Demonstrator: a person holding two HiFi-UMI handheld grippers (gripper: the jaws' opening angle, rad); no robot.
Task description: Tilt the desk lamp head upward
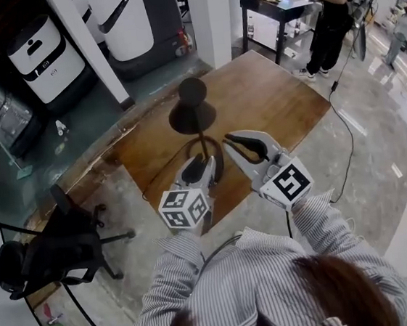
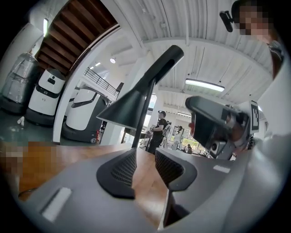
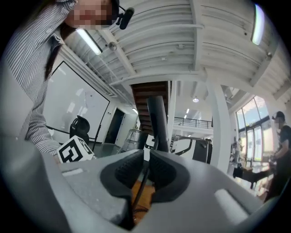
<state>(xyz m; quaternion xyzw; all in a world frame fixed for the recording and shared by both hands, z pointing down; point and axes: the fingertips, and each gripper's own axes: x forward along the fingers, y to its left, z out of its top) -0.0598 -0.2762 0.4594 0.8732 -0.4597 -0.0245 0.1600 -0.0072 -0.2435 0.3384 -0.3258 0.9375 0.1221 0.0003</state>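
Desk lamp head [image 1: 192, 114] above the table [image 1: 276, 95], just beyond both grippers: left gripper [image 1: 203, 160] gapes empty, right gripper [image 1: 232, 142] barely parted around the thin stem [image 1: 203, 140], seemingly placed to steady it for tilting.

In the head view the left gripper [image 1: 197, 168] hides the near part of the desk lamp's base [image 1: 220, 162], close to the wooden table's [image 1: 276, 92] near edge. In the left gripper view the lamp stem [image 2: 146, 109] sinks behind the jaws, its foot unseen. In the right gripper view the stem [image 3: 159, 123] is cut off the same way.
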